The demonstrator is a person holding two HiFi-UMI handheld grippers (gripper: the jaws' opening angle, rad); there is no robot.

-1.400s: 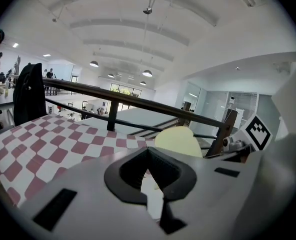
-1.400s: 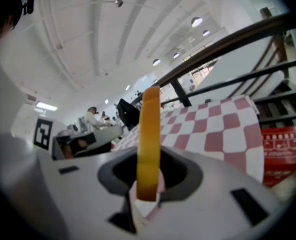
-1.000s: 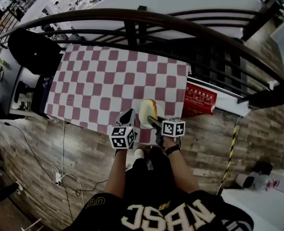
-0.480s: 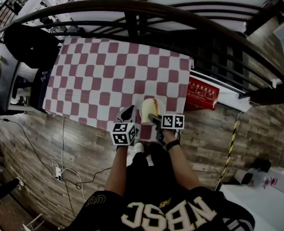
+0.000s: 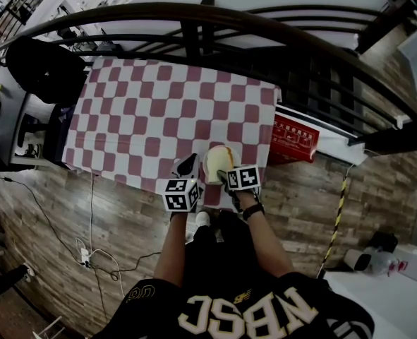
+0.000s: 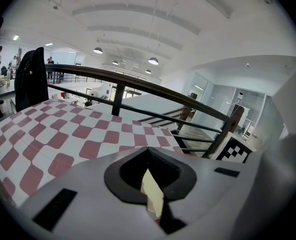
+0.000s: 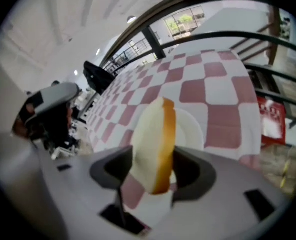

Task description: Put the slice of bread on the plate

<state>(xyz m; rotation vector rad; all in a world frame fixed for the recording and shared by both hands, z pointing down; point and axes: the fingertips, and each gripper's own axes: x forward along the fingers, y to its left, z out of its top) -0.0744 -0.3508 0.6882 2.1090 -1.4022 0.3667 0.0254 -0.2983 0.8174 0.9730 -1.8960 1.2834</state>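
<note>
A slice of bread [image 7: 155,144] with a golden crust stands on edge between the jaws of my right gripper [image 7: 153,171]. The jaws are opening and a dark gap shows beside the slice. Just beyond it lies the white plate [image 7: 192,130], on the red and white checkered cloth. The head view shows the bread [image 5: 214,162] and right gripper [image 5: 225,176] near the table's front edge. My left gripper [image 5: 187,167] hovers close beside them on the left, jaws together and holding nothing. Its jaws [image 6: 151,194] show as one thin pale wedge.
The checkered table [image 5: 152,111] stretches away to the left and back. A dark curved railing [image 5: 264,30] runs behind it. A red box [image 5: 294,142] sits off the table's right end, and a black jacket [image 5: 42,69] hangs at the far left. The floor is wood plank.
My right gripper has sunk toward the table with the bread and tipped more steeply down. The left gripper has stayed where it was.
</note>
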